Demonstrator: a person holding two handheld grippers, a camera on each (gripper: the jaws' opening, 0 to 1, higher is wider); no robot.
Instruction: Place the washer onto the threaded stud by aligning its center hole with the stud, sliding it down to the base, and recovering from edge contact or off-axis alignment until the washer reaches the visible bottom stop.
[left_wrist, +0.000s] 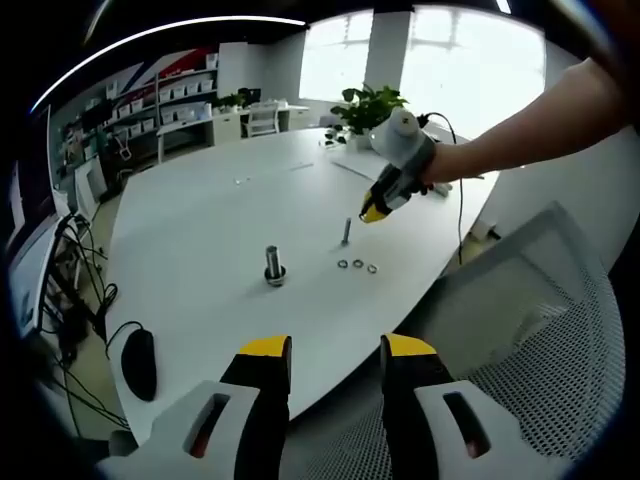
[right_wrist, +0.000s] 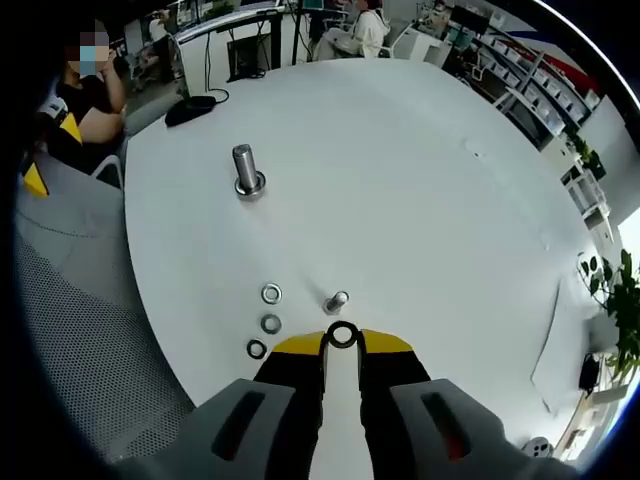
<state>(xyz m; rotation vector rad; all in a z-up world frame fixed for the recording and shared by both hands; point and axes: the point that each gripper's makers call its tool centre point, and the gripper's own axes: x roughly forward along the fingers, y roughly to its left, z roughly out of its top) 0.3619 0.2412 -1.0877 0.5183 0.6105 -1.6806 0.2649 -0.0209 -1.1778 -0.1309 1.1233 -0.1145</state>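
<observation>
Washer (right_wrist: 342, 335) is pinched in the right gripper (right_wrist: 341, 345) jaws, hovering just short of the small threaded stud (right_wrist: 337, 300) near the desk (right_wrist: 400, 170) edge. Next: center the hole over it. Left gripper (left_wrist: 335, 350) hangs back, jaws wide.

You find no writing you can read here. The shelves (left_wrist: 175, 95) along the far wall carry boxes, but any labels on them are too small and blurred for you to make out, and the white table (right_wrist: 420, 190) bears no print, number or sign.
</observation>
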